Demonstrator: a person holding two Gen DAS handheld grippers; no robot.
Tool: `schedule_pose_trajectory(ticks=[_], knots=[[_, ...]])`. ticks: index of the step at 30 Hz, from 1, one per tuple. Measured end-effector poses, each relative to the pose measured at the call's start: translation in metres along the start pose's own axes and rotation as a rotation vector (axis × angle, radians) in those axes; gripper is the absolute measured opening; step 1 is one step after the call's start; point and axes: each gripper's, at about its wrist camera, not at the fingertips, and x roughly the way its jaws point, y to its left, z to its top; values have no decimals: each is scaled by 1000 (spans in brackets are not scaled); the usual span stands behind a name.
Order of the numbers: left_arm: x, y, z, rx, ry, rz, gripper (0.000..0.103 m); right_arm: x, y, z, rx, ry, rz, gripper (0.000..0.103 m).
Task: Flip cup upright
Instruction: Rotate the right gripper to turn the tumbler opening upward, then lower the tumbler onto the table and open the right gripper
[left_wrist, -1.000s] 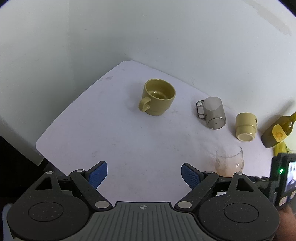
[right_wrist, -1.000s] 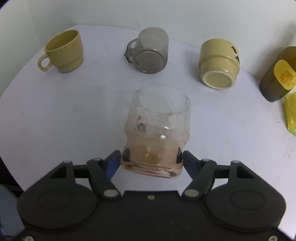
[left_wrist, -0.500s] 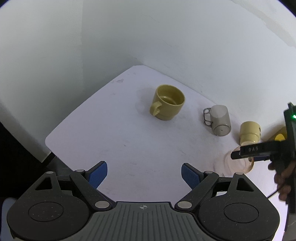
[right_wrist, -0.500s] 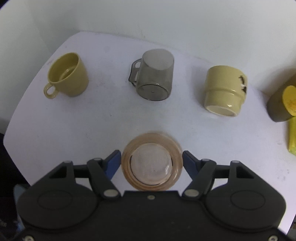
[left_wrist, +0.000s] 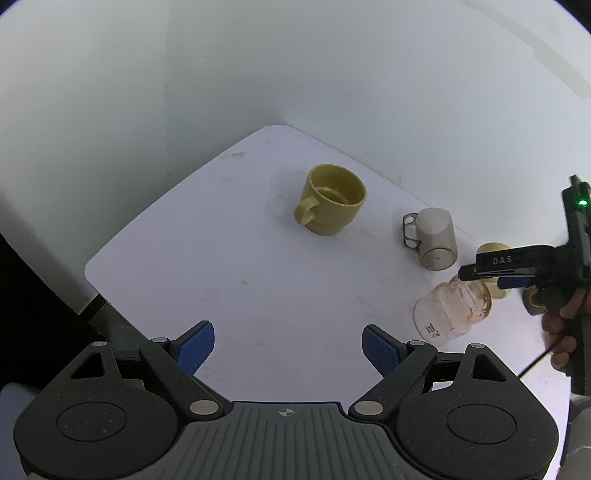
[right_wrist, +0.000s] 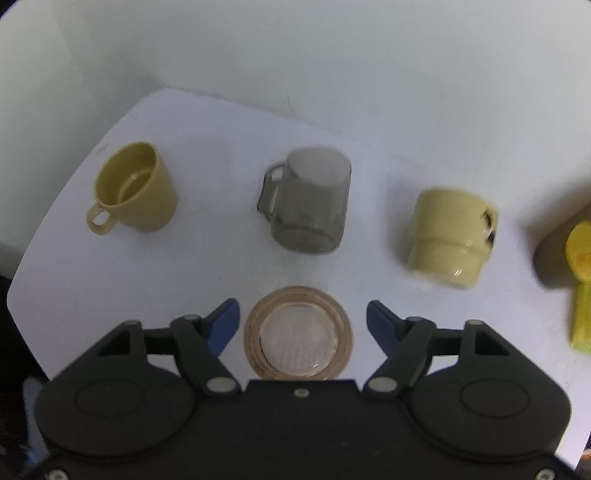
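A clear amber-tinted glass (right_wrist: 298, 338) stands on the white table (right_wrist: 207, 273), seen from above between the fingers of my right gripper (right_wrist: 302, 321). The jaws stand open with a gap on each side of the glass. In the left wrist view the glass (left_wrist: 448, 312) sits under the right gripper (left_wrist: 496, 275) at the right. My left gripper (left_wrist: 287, 345) is open and empty above the table's near part. A grey translucent mug (right_wrist: 308, 205) and a pale yellow cup (right_wrist: 450, 242) stand upside down. A yellow mug (right_wrist: 135, 194) stands upright.
A dark bottle with a yellow label (right_wrist: 563, 256) and a yellow object (right_wrist: 583, 317) lie at the table's right edge. White walls (left_wrist: 332, 74) close the table's far sides. The table's left edge (left_wrist: 88, 273) drops to a dark floor.
The right gripper has opened and its jaws now stand clear of the glass, which rests on the table. The right gripper has risen a little. The left gripper has drawn back and up.
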Motion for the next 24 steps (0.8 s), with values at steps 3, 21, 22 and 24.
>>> schedule_pose_trajectory(ticks=[3,21,22,24], knots=[[-2,-1,2,1,-4,-5,86,-3,-1,-13,11,3,18,79],[-4,-31,14,52,45,-67,91,-21,-8,-17,69,-51,4,82],[-3,-33,14,58,48,-68,91,-32,-12,-21,76,-68,16,85],[-3,-47,17,90,48,-69,92,-54,-23,-28,94,-102,26,88]])
